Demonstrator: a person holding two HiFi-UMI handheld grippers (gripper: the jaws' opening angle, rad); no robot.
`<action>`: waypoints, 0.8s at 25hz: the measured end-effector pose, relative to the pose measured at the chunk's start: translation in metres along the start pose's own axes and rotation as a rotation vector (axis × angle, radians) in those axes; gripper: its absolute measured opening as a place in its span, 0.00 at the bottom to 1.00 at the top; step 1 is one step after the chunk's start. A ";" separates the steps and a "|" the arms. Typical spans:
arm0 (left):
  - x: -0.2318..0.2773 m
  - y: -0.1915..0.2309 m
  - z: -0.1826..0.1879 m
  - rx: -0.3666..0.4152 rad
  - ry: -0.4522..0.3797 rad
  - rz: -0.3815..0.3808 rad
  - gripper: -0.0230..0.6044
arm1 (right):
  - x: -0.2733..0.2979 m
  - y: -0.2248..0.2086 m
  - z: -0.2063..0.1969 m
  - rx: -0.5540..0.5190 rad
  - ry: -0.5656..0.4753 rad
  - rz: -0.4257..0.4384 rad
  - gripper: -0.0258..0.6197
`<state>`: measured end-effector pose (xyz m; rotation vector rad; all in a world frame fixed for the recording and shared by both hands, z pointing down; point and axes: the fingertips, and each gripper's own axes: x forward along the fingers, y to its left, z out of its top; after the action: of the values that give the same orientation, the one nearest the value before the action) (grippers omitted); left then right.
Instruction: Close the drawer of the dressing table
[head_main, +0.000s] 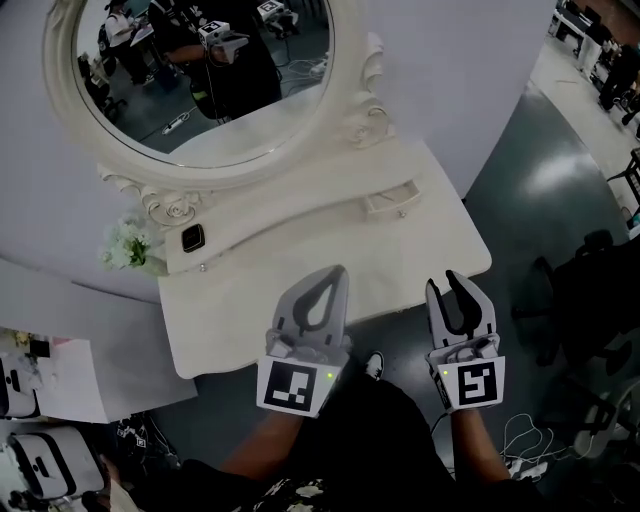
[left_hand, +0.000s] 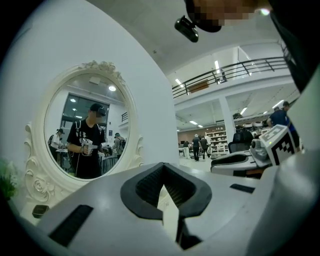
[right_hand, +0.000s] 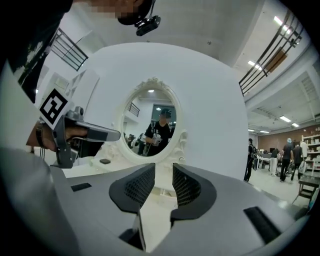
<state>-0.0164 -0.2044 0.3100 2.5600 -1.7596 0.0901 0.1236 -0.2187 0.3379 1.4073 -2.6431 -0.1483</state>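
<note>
The white dressing table (head_main: 300, 260) stands against the wall under an oval mirror (head_main: 200, 70). Its small drawer (head_main: 392, 198) at the right of the upper shelf sticks out a little. My left gripper (head_main: 335, 272) hovers over the table's front edge, pointing at the shelf; its jaws meet at the tips with nothing in them, as the left gripper view (left_hand: 164, 167) confirms. My right gripper (head_main: 452, 283) hangs just off the front right edge, below the drawer and apart from it. In the right gripper view (right_hand: 164, 167) a clear gap shows between the pads, which hold nothing.
A small bunch of white flowers (head_main: 128, 245) and a dark little object (head_main: 192, 239) sit at the table's left. Papers and boxes (head_main: 50, 375) lie at the lower left. A dark office chair (head_main: 590, 290) and floor cables (head_main: 530, 440) are at the right.
</note>
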 end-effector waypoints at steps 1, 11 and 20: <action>0.002 0.002 -0.005 -0.008 0.011 0.003 0.04 | 0.004 0.003 -0.004 -0.005 0.016 0.011 0.20; 0.045 0.031 -0.046 -0.049 0.096 -0.010 0.04 | 0.055 -0.005 -0.053 0.003 0.149 0.033 0.23; 0.085 0.047 -0.089 -0.091 0.194 -0.032 0.04 | 0.097 -0.019 -0.098 0.023 0.239 0.039 0.24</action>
<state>-0.0328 -0.2952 0.4043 2.4233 -1.6144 0.2420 0.1019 -0.3119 0.4394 1.2898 -2.4809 0.0523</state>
